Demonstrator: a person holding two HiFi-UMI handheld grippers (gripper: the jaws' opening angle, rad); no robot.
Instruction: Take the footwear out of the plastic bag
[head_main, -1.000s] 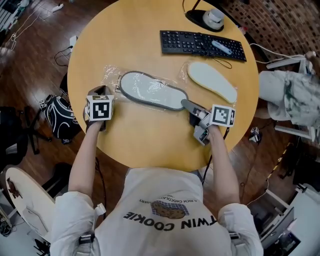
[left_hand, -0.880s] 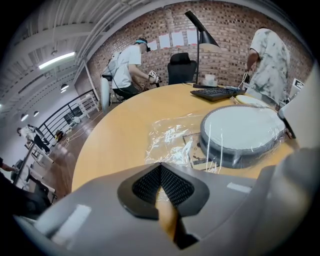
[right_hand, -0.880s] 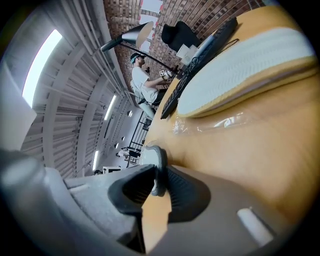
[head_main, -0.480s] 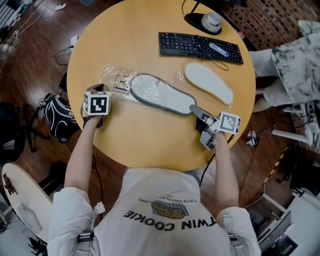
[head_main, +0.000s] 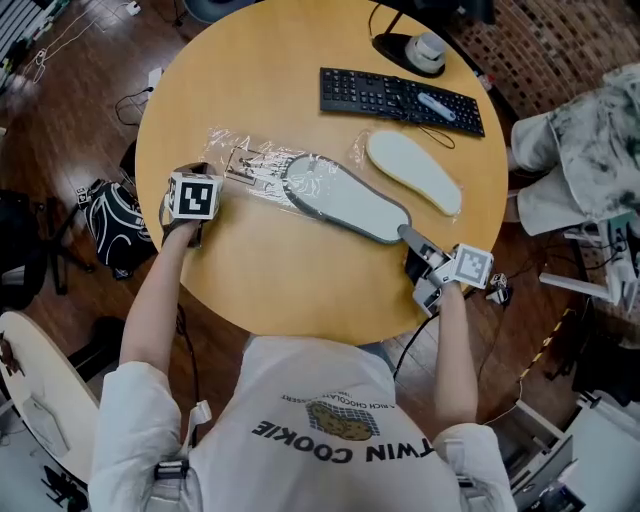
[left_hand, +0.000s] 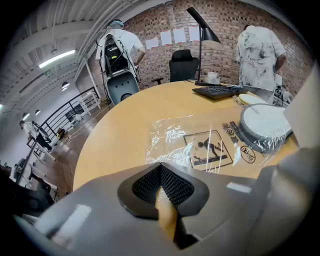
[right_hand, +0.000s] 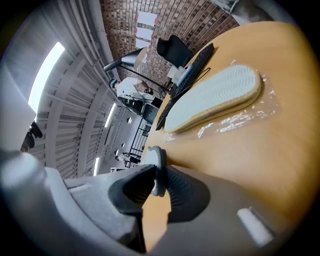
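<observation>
A grey slipper (head_main: 345, 198) with a white insole lies across the middle of the round table (head_main: 280, 280). Its toe is still inside the clear plastic bag (head_main: 250, 165). My right gripper (head_main: 409, 237) is shut on the slipper's heel rim (right_hand: 156, 165), close to the table's near right edge. My left gripper (head_main: 203, 172) is shut on the bag's left end (left_hand: 200, 145), with the film running up to its closed jaws (left_hand: 161, 172). The slipper's toe (left_hand: 262, 125) shows under the film. A second, pale slipper (head_main: 413, 172) lies sole up on its own plastic.
A black keyboard (head_main: 400, 97) and a lamp base (head_main: 420, 50) sit at the table's far side. A person in a mottled shirt (head_main: 580, 140) stands to the right of the table. A black bag (head_main: 115, 230) lies on the floor at the left.
My right gripper has moved right and toward the near edge, drawing the grey slipper further out of the bag. The left gripper and the bag have stayed almost still.
</observation>
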